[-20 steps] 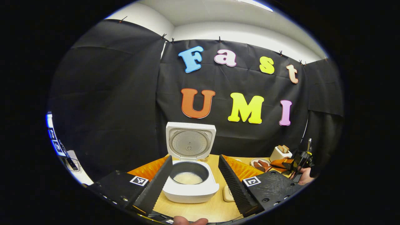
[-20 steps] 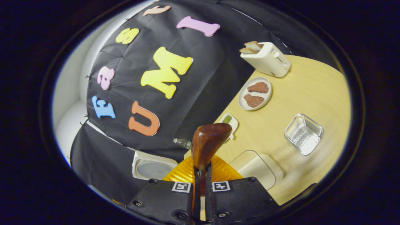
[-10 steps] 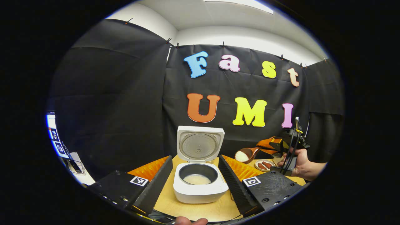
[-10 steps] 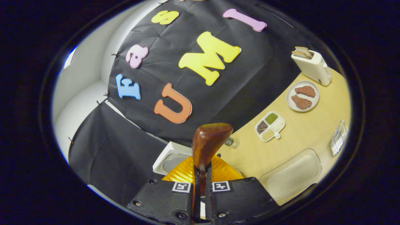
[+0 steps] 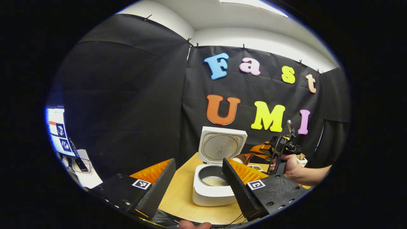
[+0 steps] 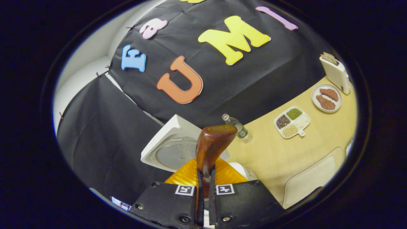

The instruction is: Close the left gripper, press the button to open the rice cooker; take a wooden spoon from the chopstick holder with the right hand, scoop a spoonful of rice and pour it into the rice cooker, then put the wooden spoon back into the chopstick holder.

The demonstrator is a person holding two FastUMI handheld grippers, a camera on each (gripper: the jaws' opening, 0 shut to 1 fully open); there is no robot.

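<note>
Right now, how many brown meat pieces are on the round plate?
2. Both lie on the round plate near the toaster: one meat piece nearer the toaster, the other meat piece just beside it.

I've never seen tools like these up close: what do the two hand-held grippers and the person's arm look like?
The left hand-held gripper has two long ridged fingers on dark textured blocks, each bearing a small square black-and-white marker, with ribbed orange panels behind. The right hand-held gripper has the same blocks, markers and orange ribbing. Seen from the left gripper view, it carries looping black cables, and the forearm holding it is bare, with no sleeve in sight.
</note>
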